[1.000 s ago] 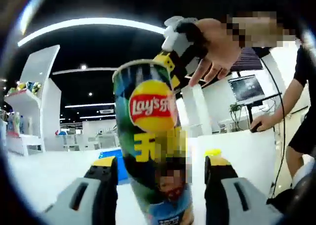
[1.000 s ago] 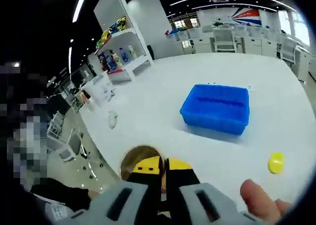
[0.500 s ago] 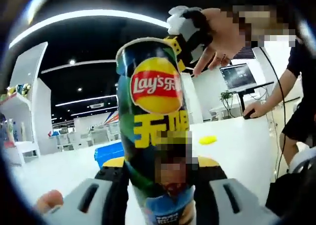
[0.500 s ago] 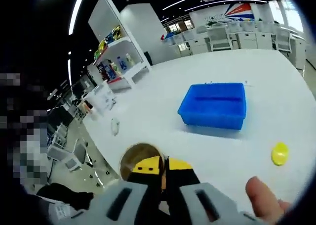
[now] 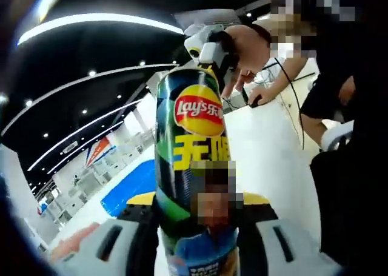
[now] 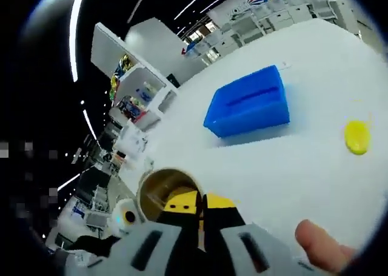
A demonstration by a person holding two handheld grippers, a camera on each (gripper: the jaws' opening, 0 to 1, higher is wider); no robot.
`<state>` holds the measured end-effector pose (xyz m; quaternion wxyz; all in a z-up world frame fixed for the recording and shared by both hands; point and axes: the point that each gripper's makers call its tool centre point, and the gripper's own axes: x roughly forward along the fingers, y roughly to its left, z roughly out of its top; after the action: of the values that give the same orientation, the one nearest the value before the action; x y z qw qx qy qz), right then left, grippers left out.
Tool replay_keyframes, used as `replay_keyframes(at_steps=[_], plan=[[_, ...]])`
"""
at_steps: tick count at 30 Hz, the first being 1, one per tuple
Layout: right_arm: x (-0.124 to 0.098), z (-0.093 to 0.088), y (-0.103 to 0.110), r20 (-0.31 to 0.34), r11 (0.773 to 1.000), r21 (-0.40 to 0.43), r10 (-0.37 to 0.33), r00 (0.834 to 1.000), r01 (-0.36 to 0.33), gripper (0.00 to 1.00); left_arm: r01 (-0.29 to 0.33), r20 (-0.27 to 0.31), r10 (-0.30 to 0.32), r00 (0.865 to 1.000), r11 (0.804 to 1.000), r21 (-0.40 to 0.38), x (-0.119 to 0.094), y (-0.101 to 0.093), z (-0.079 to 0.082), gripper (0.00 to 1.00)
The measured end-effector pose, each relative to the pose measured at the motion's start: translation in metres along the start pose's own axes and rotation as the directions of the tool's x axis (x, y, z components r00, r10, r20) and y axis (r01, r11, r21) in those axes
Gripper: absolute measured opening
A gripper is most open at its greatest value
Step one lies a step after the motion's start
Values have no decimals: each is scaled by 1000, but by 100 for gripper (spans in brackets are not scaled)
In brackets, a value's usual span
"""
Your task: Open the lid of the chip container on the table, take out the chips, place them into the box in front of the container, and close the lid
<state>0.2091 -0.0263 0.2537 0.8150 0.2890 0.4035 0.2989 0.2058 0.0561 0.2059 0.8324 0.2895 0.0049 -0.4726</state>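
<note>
The green Lay's chip can [image 5: 193, 161] stands between my left gripper's [image 5: 197, 206] jaws, which are shut on its lower body. At the can's top edge sits my right gripper [image 5: 210, 51], held by a hand. In the right gripper view the can's open mouth [image 6: 159, 186] is lidless and looks dark inside. My right gripper [image 6: 201, 204] is shut there, one jaw over the opening and one outside the rim. The blue box [image 6: 248, 103] lies on the white table [image 6: 315, 70] beyond the can, and it also shows as the blue box [image 5: 130, 185] behind the can. The yellow lid [image 6: 356, 136] lies on the table, right of the box.
A fingertip [image 6: 315, 241] shows beside my right gripper. A person in dark clothes [image 5: 339, 94] stands close on the right, one hand on the table. White shelves with goods [image 6: 130, 88] stand past the table's far edge, with desks further back.
My left gripper's jaws went from open around the can to shut on it. Both views have since rolled, and the can and grippers now lean relative to the room.
</note>
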Motion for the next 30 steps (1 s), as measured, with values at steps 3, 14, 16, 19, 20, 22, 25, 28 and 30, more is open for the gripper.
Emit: replay_keyframes(at_steps=[3, 14, 16, 19, 20, 22, 25, 28, 30], plan=[[2, -9, -14, -15, 995, 92, 30, 999, -28, 0, 86, -52, -86, 995, 996, 9, 1, -4, -5, 50], [26, -51, -57, -66, 979, 204, 22, 998, -8, 0, 322, -207, -313, 927, 947, 6, 0, -20, -28, 50], [30, -57, -62, -79, 975, 224, 19, 997, 0, 0, 343, -219, -335, 916, 939, -1, 0, -21, -29, 50], [37, -59, -63, -83, 980, 201, 15, 996, 2, 1, 370, -228, -366, 902, 929, -23, -1, -19, -33, 50], [39, -60, -63, -86, 982, 190, 14, 996, 3, 1, 383, -229, -380, 896, 923, -35, -2, -19, -34, 50], [44, -63, -63, -95, 988, 156, 8, 995, 7, 1, 404, -230, -406, 884, 913, -59, -4, -19, -37, 50], [50, -70, -65, -123, 997, 78, 0, 992, 10, 2, 448, -235, -456, 858, 889, -89, -8, -20, -42, 50], [55, -74, -69, -146, 1000, 16, -4, 989, 7, 2, 482, -239, -495, 836, 869, -112, -9, -22, -46, 50], [58, -79, -71, -159, 1000, -21, -11, 987, 8, 2, 503, -247, -517, 820, 856, -121, -8, -24, -48, 50]])
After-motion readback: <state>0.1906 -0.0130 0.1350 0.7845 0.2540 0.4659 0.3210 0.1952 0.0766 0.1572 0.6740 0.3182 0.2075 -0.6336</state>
